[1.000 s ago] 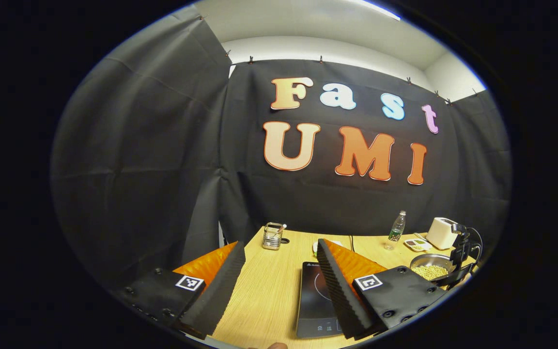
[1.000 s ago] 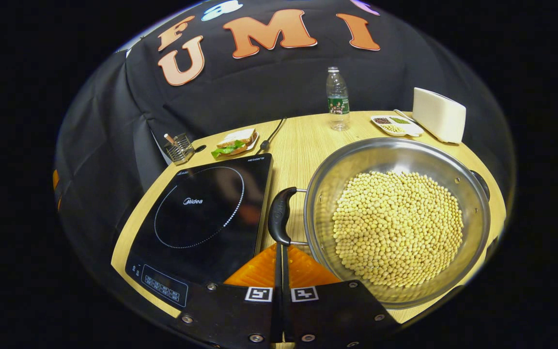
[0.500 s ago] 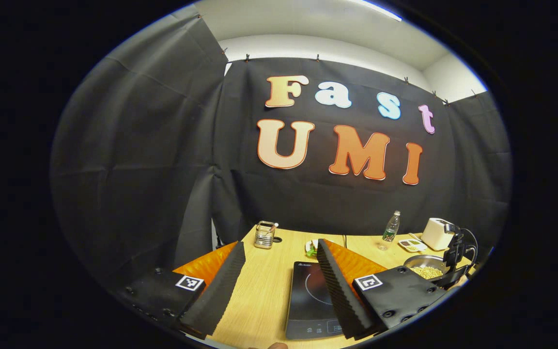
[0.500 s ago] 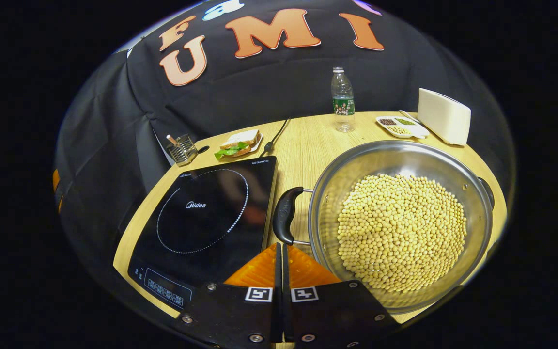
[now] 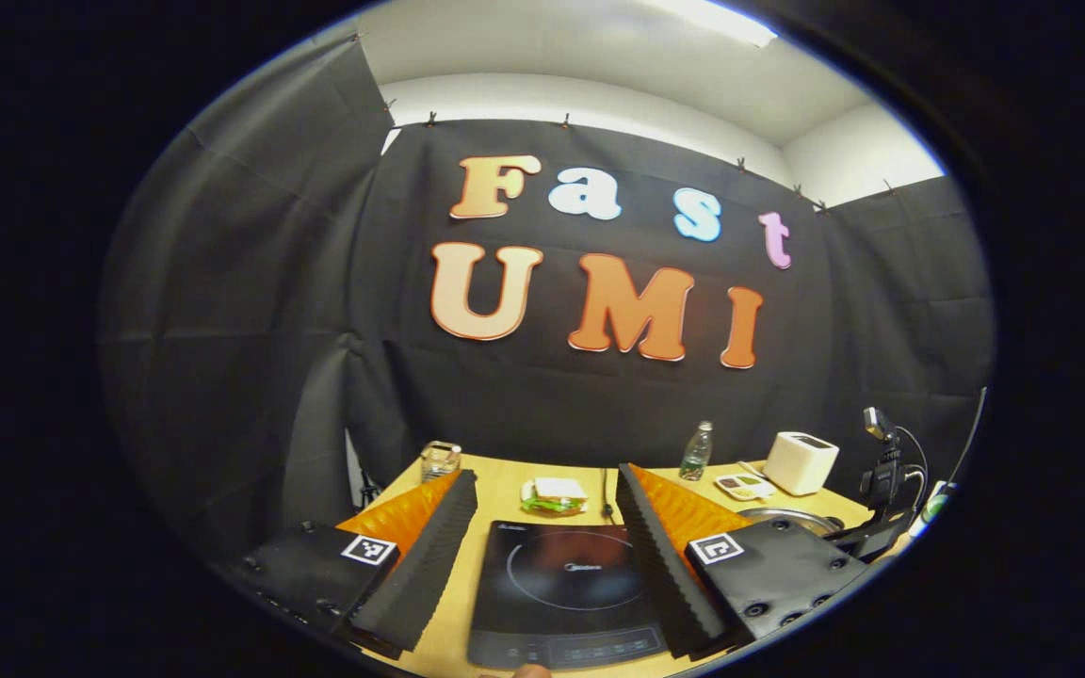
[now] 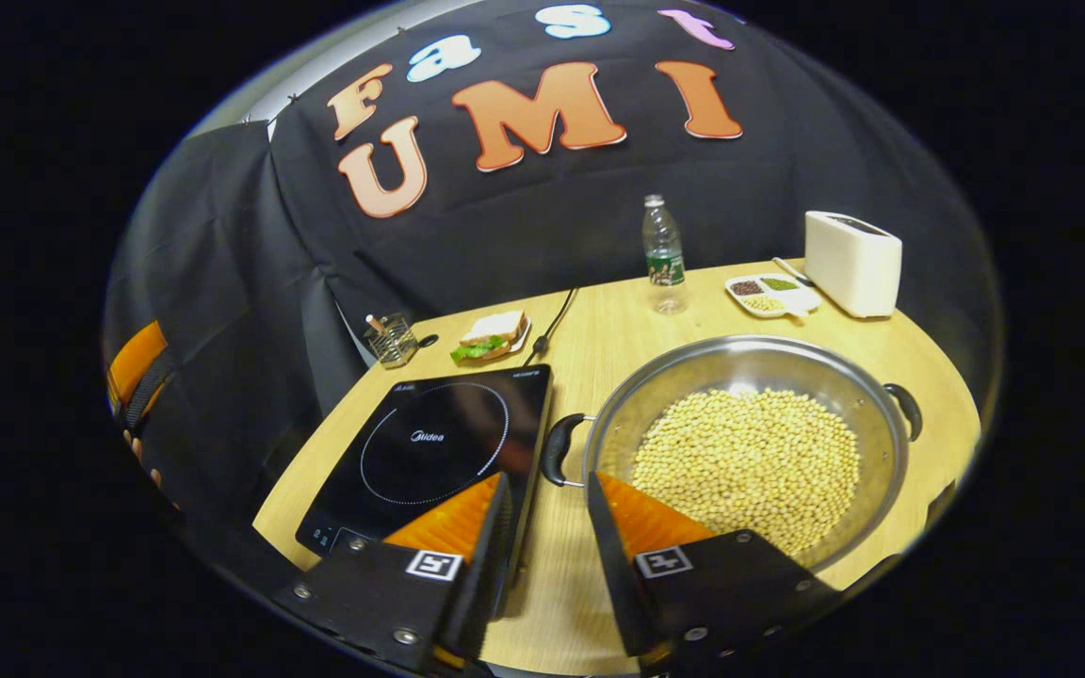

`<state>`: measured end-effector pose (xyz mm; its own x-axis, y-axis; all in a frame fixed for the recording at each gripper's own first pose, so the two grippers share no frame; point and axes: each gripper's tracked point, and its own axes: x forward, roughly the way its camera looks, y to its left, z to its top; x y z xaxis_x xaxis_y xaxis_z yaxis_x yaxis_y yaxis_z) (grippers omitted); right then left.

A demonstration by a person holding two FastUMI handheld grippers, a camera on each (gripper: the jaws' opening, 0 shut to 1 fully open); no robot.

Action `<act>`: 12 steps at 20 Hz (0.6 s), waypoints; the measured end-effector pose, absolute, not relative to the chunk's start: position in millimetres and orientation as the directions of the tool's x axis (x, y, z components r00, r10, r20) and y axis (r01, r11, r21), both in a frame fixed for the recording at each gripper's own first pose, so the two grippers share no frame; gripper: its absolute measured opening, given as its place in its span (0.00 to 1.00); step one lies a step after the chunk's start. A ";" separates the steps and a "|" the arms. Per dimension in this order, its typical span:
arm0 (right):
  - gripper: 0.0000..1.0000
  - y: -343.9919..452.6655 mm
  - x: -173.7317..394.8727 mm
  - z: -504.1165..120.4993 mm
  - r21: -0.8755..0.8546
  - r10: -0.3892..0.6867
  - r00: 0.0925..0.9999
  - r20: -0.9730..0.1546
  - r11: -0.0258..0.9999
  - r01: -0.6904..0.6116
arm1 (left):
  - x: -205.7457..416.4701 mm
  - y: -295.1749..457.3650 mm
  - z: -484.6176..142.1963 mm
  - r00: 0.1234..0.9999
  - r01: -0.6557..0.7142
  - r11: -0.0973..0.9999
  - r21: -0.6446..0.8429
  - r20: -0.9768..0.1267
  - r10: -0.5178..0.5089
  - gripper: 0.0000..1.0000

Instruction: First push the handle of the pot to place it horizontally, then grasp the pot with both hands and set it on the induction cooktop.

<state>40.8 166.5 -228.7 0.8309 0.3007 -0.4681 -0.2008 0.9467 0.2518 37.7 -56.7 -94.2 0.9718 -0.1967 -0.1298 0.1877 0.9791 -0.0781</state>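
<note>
Sitting beside induction cooktop (image 6: 434,443), pot (image 6: 750,452), narrow table (image 6: 599,348) strip between.

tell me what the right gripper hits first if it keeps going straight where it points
Probably the pot's near black handle, just ahead of the open right gripper; depth is unclear, so it could meet the bare table first.

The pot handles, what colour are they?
Black, on a shiny silver pot. The near handle shows best in the right gripper view.

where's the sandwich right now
In the right gripper view the sandwich lies on the table behind the induction cooktop, between the wire holder and the black cable.
</note>
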 end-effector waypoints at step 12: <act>0.94 1.3 46.9 -207.2 0.181 0.015 0.922 -0.386 0.982 0.060 | 35.1 -236.7 -177.0 0.868 0.395 0.909 -0.132 -0.272 -0.417 0.98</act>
